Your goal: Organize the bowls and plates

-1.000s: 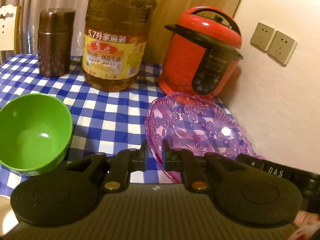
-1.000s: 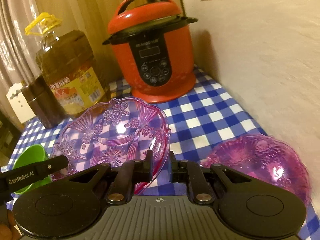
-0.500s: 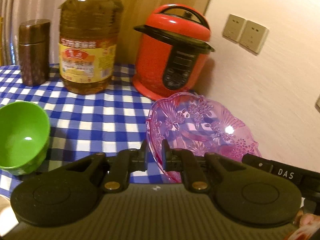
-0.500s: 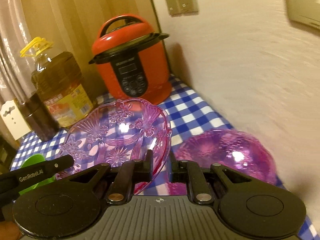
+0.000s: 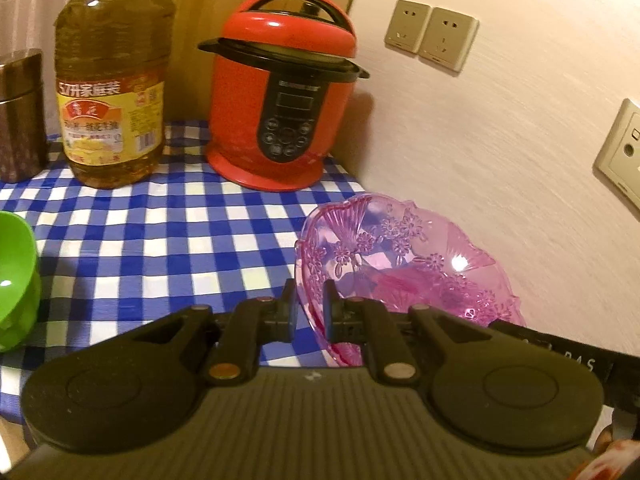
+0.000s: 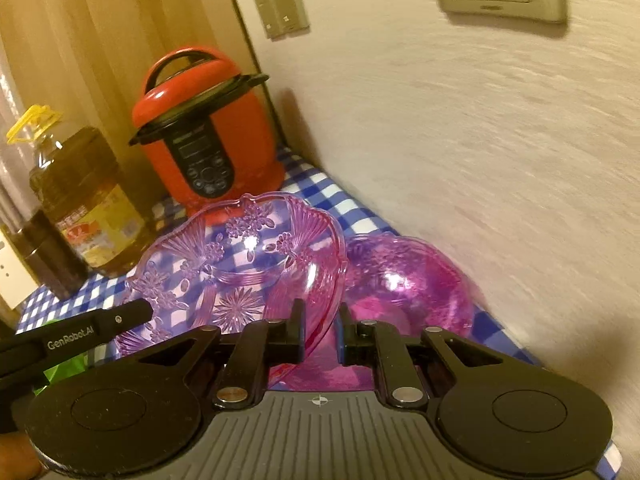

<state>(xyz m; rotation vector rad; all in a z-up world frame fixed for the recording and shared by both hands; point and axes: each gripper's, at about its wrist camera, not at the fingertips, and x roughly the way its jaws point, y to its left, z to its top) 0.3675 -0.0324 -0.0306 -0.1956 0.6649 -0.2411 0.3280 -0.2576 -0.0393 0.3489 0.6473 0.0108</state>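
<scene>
A red cooker with a black lid rim and a dark button panel stands at the back of the counter, on a blue-and-white checked cloth. Left of it stands an oil jug with a yellow label and yellow cap, then a brown canister. Sockets sit on the pale wall, a curtain hangs behind

left wrist: close, downward over table; right wrist: same; shared: red cooker
</scene>
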